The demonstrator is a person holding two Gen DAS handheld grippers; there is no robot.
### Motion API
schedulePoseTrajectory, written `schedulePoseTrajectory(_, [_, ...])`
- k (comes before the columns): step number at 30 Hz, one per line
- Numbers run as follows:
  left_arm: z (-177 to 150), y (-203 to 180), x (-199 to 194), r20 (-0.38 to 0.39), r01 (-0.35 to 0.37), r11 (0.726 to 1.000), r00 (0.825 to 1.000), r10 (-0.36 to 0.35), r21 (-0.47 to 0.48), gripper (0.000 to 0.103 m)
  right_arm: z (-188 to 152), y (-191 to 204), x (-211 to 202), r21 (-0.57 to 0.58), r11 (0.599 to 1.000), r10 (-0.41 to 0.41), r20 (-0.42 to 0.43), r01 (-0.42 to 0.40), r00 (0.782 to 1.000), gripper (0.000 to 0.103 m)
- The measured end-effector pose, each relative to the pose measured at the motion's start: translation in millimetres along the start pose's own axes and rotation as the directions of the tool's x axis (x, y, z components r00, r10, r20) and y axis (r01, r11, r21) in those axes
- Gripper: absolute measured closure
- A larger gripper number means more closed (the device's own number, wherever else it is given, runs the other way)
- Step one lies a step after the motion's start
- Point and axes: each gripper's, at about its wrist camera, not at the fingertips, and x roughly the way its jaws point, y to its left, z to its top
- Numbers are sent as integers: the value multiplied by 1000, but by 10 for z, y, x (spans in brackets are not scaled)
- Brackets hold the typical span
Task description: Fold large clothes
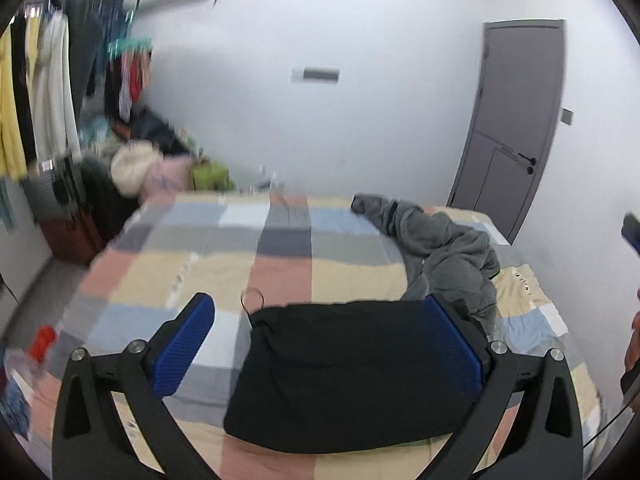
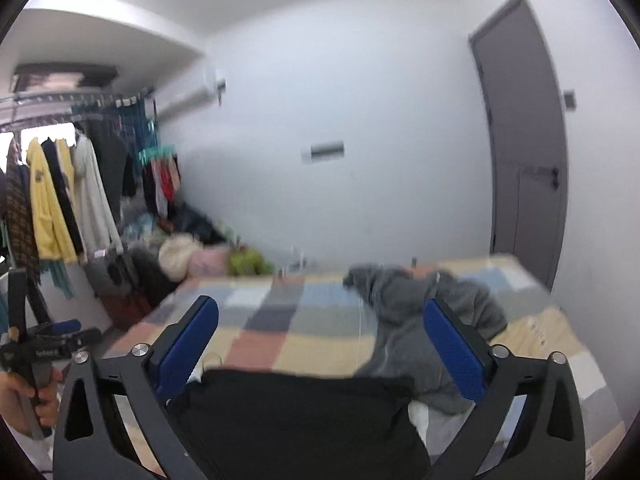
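A folded black garment (image 1: 352,372) lies flat on the checked bedspread (image 1: 192,264), near the front edge. My left gripper (image 1: 320,304) hovers above it, jaws wide apart, with no cloth touching the blue pads (image 1: 184,344). A crumpled grey fleece garment (image 1: 444,252) lies behind it to the right. In the right wrist view my right gripper (image 2: 320,306) is also open and empty, raised over the black garment (image 2: 300,420), and the grey fleece (image 2: 420,308) shows between its fingers, farther back. At that view's left edge a person's hand (image 2: 24,400) grips the left gripper's handle.
A rail of hanging clothes (image 1: 44,92) stands at the left, with a heap of bags and soft things (image 1: 136,168) by the bed's far corner. A grey door (image 1: 516,120) is shut at the right. Something red (image 1: 42,340) lies on the floor at the left.
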Motion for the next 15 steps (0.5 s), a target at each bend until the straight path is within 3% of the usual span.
schedulePoseTrajectory(4, [-31, -207, -494, 103, -6, 999, 995, 1, 45, 0, 33, 200, -455, -24, 1000, 2, 80, 0, 997, 0])
schedulePoseTrajectory(8, [-159, -289, -797, 159, 6, 999, 987, -13, 44, 0, -85, 341, -792, -24, 1000, 22, 102, -19, 995, 0])
schedulePoseTrajectory(15, [-515, -384, -1008, 172, 68, 998, 983, -70, 13, 0, -472, 611, -1129, -76, 997, 9, 83, -2, 996, 0])
